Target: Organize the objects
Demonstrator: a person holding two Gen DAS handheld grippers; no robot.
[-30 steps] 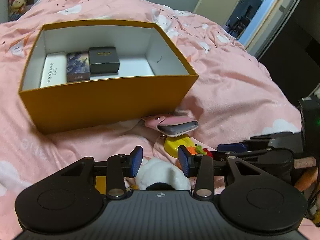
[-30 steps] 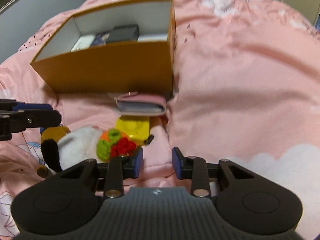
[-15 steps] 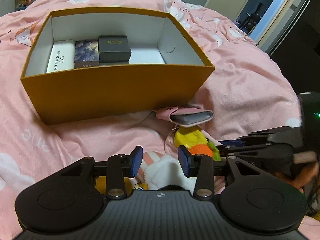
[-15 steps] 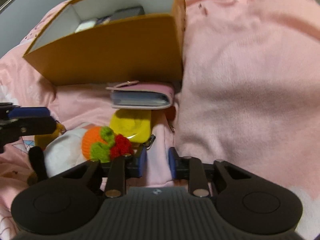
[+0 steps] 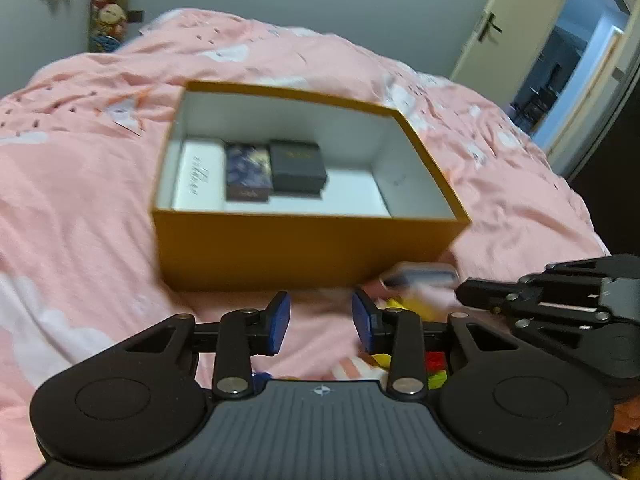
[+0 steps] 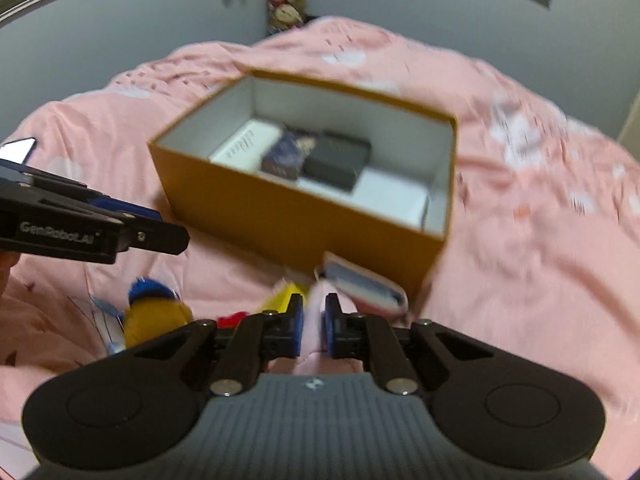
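An open orange box [image 5: 304,252] [image 6: 288,216] sits on the pink bed and holds a white box [image 5: 200,178], a dark blue box [image 5: 247,174] and a black box [image 5: 298,168]. A pink wallet [image 6: 360,284] [image 5: 420,276] is lifted in front of the box. My right gripper [image 6: 314,330] is shut on the wallet's pink flap. My left gripper [image 5: 320,322] is open and empty, above the bedspread to the left of the wallet. A yellow toy [image 6: 286,296] and a yellow-and-blue plush [image 6: 154,312] lie below.
Pink bedspread [image 5: 80,200] all around the box. Red and green knitted bits [image 5: 436,368] lie behind my left gripper. An open door [image 5: 560,60] is at the far right. Plush toys hang on the grey wall [image 6: 286,4].
My right gripper closed on the pink wallet and lifted it. Both grippers rose and pulled back, so the box now looks smaller and lower. The left gripper stayed open.
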